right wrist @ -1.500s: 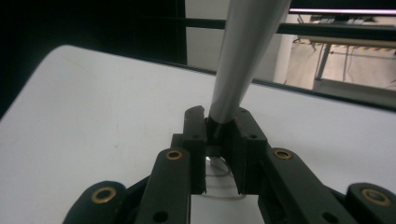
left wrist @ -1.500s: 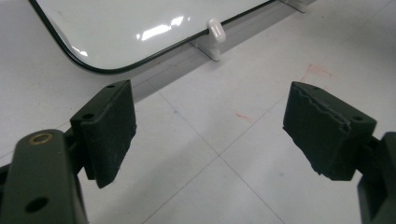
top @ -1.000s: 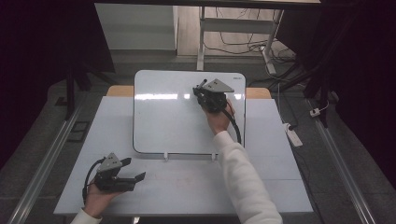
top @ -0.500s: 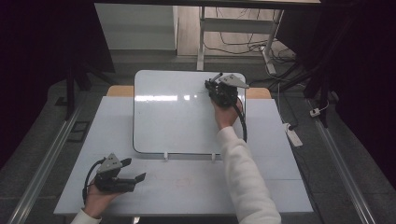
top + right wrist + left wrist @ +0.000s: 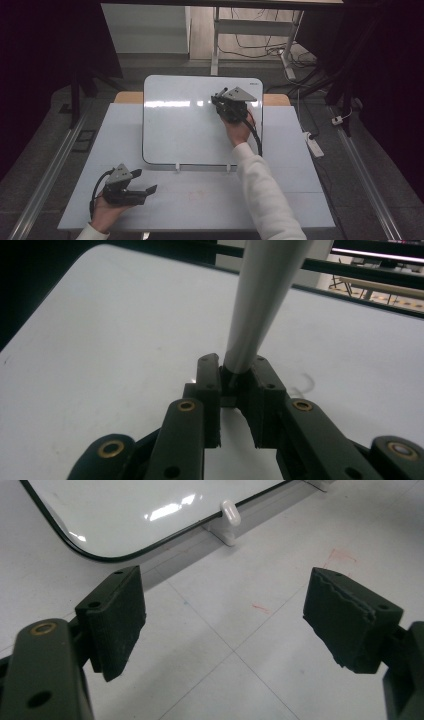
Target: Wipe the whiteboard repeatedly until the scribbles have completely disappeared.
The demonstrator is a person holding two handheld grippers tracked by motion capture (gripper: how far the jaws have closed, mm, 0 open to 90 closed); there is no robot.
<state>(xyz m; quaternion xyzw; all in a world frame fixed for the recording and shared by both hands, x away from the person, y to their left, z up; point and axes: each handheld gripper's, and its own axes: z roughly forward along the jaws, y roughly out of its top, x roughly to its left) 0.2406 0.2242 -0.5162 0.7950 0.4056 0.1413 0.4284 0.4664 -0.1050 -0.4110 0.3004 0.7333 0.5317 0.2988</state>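
A white whiteboard [image 5: 175, 130] lies on the pale table [image 5: 200, 200]. My right gripper [image 5: 222, 97] hovers over the board's upper right part, held by a hand in a white sleeve. In the right gripper view the right gripper [image 5: 232, 375] is shut on a grey-white pen-like stick [image 5: 260, 300] that rises out of the jaws over the whiteboard [image 5: 100, 315]. A faint dark stroke [image 5: 305, 382] shows on the board beside the jaws. My left gripper [image 5: 150, 190] rests at the table's near left, open. Between the left gripper [image 5: 222, 625] jaws there is only bare table [image 5: 225, 630].
Two small white clips [image 5: 176, 166] hold the board's near edge; one clip [image 5: 230, 515] shows close up. Faint red marks [image 5: 340, 557] stain the table. A power strip [image 5: 311, 145] and cables lie on the floor at right. Desk legs stand beyond the table.
The right gripper shifted a little to the right over the board's upper part, then came slightly back. The left gripper has stayed in place.
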